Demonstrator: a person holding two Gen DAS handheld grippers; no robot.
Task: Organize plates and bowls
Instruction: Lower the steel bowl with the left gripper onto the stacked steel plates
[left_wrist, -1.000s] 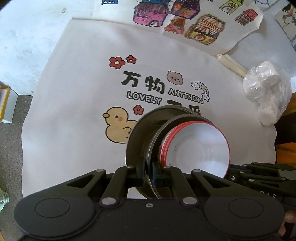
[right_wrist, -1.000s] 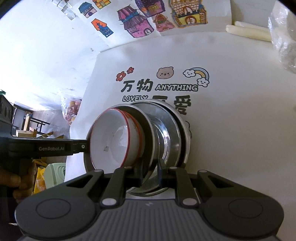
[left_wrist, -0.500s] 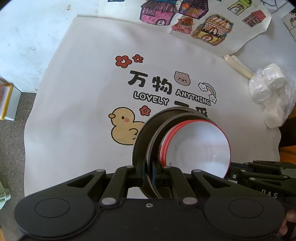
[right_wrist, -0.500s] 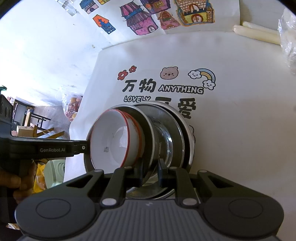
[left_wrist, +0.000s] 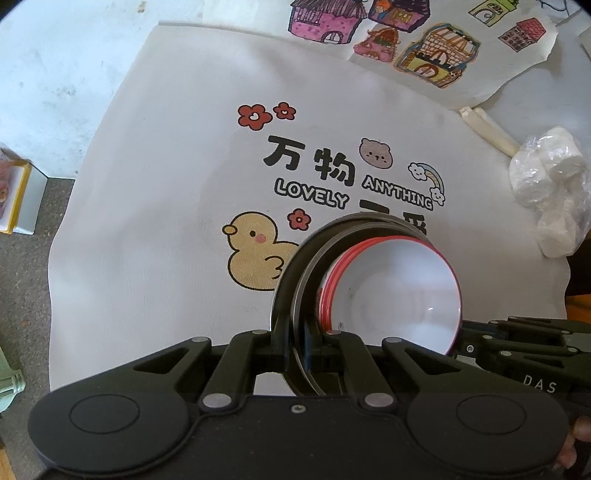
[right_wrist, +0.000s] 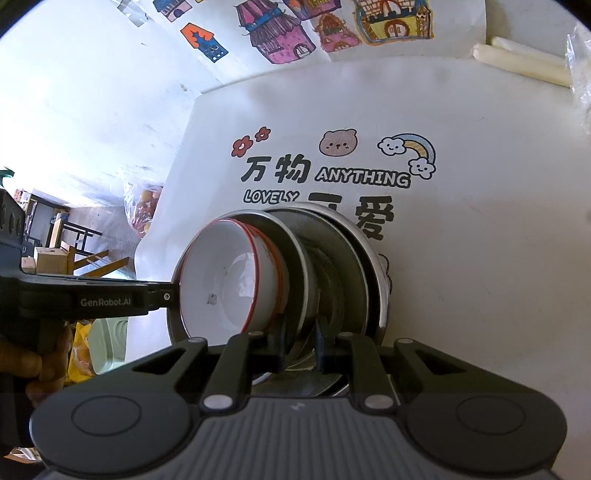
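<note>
Here both tongs grip one stack: left tongs clamp the metal plates' rim, right tongs likewise. White bowls (red-rimmed) nest inside, above the printed cloth.

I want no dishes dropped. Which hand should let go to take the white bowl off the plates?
Probably left. The left gripper pinches one thin rim, the white bowl right beside it; the right gripper clamps a thicker part of the metal plates and could support them.
</note>
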